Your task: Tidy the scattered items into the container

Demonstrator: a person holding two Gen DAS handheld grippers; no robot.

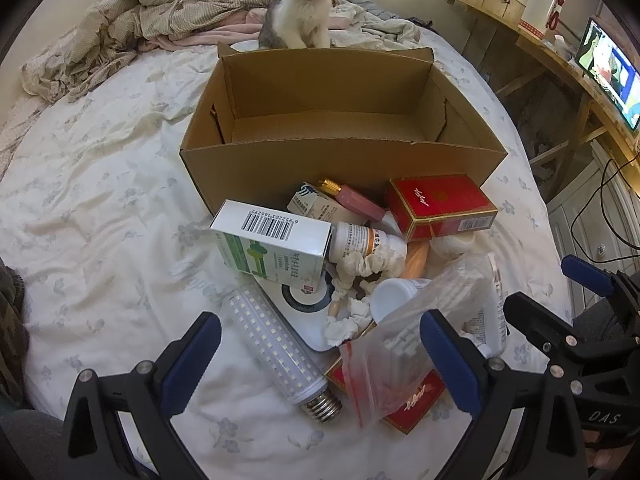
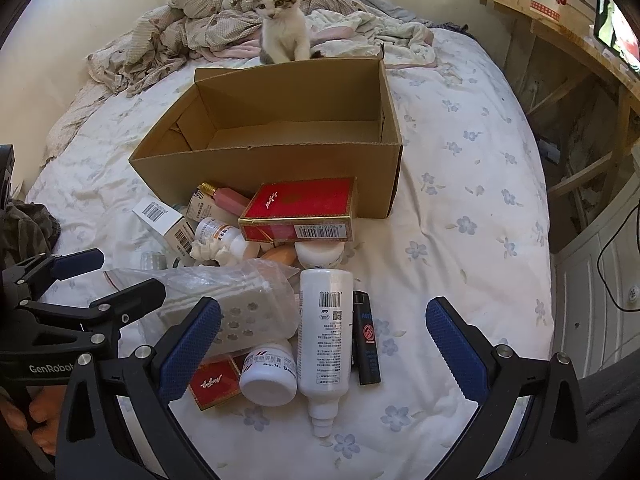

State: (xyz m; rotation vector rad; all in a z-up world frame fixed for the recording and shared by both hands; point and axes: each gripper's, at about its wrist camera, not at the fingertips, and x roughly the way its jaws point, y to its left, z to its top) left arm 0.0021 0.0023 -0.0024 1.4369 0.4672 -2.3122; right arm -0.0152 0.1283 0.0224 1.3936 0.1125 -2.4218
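An open, empty cardboard box (image 1: 340, 168) (image 2: 276, 160) stands on the bed. In front of it lies a pile: a green-and-white carton (image 1: 272, 240), an LED corn bulb (image 1: 280, 352), a clear zip bag (image 1: 416, 344), a red box (image 1: 440, 204) (image 2: 300, 210), a pill bottle (image 1: 364, 240), a white bottle (image 2: 325, 336), a black lighter (image 2: 366, 340) and a small white jar (image 2: 270, 372). My left gripper (image 1: 320, 364) hangs open just above the bulb and bag. My right gripper (image 2: 324, 356) is open around the white bottle and jar, holding nothing.
A kitten (image 1: 302, 4) (image 2: 282, 20) sits right behind the box's far wall. A crumpled quilt (image 1: 160, 16) lies at the bed's head. A wooden shelf (image 1: 560, 48) with a screen (image 1: 608, 68) runs along the right, and white cabinets (image 2: 600, 300) stand beside the bed.
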